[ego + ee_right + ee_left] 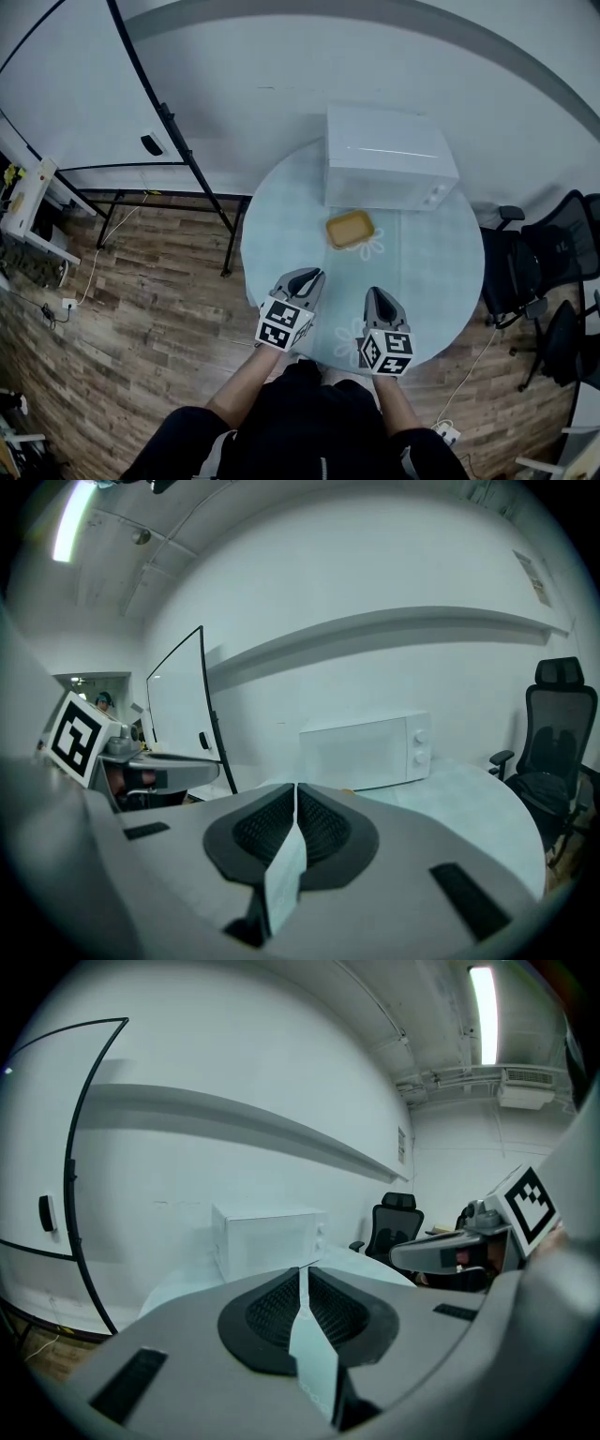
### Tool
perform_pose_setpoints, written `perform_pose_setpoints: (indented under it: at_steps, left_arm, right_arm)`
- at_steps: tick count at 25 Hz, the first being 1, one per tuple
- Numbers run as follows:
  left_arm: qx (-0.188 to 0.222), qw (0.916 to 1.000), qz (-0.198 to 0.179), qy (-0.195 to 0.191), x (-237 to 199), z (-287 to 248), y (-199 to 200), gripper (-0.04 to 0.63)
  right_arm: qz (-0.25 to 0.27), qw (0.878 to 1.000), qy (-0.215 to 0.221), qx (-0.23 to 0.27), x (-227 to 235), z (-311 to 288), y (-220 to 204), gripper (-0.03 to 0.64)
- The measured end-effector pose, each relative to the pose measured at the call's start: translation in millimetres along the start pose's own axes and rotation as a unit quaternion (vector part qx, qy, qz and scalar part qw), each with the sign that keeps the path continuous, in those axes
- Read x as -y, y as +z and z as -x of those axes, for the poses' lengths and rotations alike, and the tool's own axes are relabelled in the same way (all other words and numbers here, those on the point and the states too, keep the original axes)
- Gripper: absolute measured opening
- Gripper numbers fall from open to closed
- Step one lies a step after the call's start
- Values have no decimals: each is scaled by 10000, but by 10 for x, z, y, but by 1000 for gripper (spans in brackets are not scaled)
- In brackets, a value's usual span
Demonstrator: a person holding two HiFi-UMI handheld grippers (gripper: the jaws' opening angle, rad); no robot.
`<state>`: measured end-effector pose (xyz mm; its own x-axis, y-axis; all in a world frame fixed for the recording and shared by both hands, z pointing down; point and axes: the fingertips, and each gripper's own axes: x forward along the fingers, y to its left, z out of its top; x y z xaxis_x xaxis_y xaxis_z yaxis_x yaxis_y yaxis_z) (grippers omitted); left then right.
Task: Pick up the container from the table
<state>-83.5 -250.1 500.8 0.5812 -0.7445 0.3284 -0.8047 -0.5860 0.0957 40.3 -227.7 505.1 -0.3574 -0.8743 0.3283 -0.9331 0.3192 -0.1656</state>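
Note:
A shallow yellow container (350,229) lies on the round pale table (441,281), just in front of the white microwave (386,157). My left gripper (309,275) hovers over the table's near edge, short of the container and to its left, jaws shut with nothing between them. My right gripper (375,292) is beside it at the near edge, also shut and empty. In the left gripper view the closed jaws of the left gripper (302,1274) point toward the microwave (270,1237). In the right gripper view the right gripper (294,789) does the same, with the microwave (367,752) ahead.
A whiteboard on a black stand (178,141) stands left of the table. Black office chairs (539,272) crowd the right side. A white shelf unit (28,202) is at the far left, and cables run over the wooden floor (141,309).

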Motion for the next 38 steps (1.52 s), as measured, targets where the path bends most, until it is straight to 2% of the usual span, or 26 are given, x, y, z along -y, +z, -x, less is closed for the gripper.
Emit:
perform_pose_setpoints:
  at_steps: [10, 17, 20, 23, 29, 38]
  left_arm:
    - [21, 9999, 56, -157, -262, -229, 10, 32]
    - [28, 9999, 105, -87, -327, -364, -28, 34]
    - [34, 10000, 86, -16, -359, -440, -20, 58]
    - [13, 10000, 63, -3, -369, -544, 5, 78]
    - [-148, 9998, -88, -58, -376, -878, 27, 115]
    - [-479, 9984, -297, -51, -489, -1284, -67, 128]
  right_arm:
    - [34, 9997, -162, -187, -32, -141, -53, 26]
    - [139, 9995, -180, -205, 44, -191, -54, 26]
    - [344, 9992, -141, -172, 65, -220, -47, 26]
    - [329, 9993, -92, -148, 124, -255, -24, 26]
    - [174, 9996, -87, -187, 353, -320, -16, 26]
    - [119, 9993, -193, -306, 703, -379, -42, 26]
